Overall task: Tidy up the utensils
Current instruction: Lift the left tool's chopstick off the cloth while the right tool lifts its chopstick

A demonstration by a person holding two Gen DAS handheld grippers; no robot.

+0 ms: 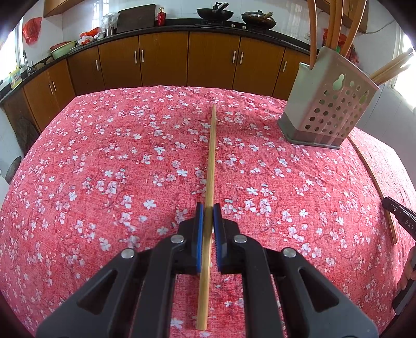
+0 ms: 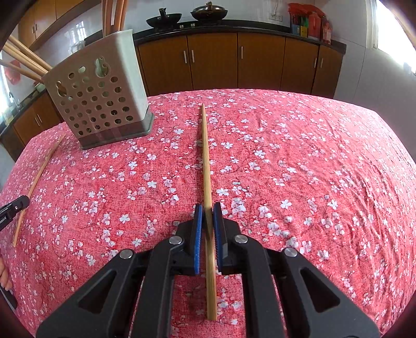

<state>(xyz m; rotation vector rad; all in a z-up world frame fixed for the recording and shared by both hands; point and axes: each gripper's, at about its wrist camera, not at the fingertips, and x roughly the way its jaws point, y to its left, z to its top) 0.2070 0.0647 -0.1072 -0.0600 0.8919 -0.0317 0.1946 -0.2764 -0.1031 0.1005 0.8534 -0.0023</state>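
In the left wrist view my left gripper (image 1: 208, 212) is shut on a bamboo chopstick (image 1: 211, 166) that points away over the red floral tablecloth (image 1: 104, 169). The perforated beige utensil holder (image 1: 330, 104), with several wooden utensils in it, stands to the far right. In the right wrist view my right gripper (image 2: 208, 210) is shut on another bamboo chopstick (image 2: 206, 161). The holder (image 2: 98, 96) stands to its far left. Each gripper's chopstick and finger tip show at the edge of the other view: the right one's chopstick (image 1: 377, 187) and the left one's chopstick (image 2: 36, 182).
Brown kitchen cabinets (image 1: 166, 62) and a dark counter with woks (image 1: 214, 13) run behind the table. Bottles and packets (image 2: 309, 22) stand on the counter at the right. The table's far edge (image 2: 247, 91) lies beyond the chopstick tips.
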